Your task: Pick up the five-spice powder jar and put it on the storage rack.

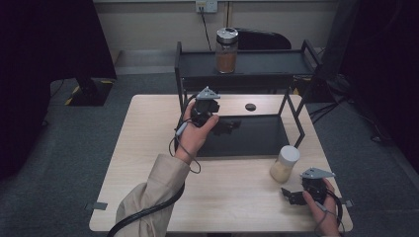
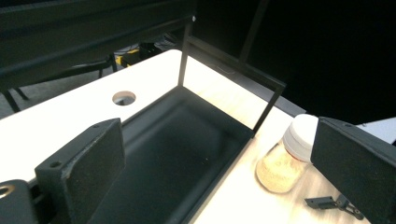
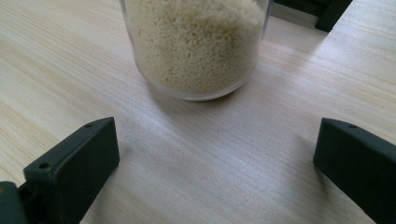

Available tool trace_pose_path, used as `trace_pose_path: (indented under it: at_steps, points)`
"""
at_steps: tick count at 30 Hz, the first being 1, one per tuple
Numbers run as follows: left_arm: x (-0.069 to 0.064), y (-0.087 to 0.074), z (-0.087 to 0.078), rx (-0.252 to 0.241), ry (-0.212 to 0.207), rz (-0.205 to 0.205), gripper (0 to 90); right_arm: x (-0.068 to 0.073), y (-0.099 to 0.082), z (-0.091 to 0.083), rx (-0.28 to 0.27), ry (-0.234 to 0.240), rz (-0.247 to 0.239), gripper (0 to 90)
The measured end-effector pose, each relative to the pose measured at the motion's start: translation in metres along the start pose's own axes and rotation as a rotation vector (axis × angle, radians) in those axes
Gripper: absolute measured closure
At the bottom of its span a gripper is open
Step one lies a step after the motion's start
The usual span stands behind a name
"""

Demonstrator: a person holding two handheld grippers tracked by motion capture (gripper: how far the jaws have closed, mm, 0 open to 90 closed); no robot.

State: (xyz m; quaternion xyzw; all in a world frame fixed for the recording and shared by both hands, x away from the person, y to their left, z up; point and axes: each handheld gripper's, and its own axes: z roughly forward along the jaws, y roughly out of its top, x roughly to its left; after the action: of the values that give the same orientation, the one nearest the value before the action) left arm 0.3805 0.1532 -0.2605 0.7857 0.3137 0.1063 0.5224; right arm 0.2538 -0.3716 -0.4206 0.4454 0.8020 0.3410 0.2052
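On the pale counter, the right tongs — spread wide, empty — face the grain jar; next, advance and close. Left tongs gape empty over the shelf tray.

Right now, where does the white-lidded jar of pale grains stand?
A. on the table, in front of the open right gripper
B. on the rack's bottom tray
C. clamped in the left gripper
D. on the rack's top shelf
A: the jar stands on the bare table beside the rack, and the right gripper faces it with its jaws apart, not touching it.
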Motion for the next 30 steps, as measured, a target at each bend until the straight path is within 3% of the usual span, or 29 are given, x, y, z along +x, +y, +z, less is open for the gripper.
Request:
trace_pose_path:
  at_steps: [16, 30]
  points:
    - [-0.003, -0.032, 0.006, 0.039, -0.014, 0.039, 2.3, 0.0, 0.0, 0.0, 0.001, 0.0, 0.0, 0.0]
    - [0.002, -0.075, 0.017, 0.056, -0.048, -0.006, 2.3, 0.0, 0.0, 0.0, 0.001, 0.0, 0.0, 0.0]
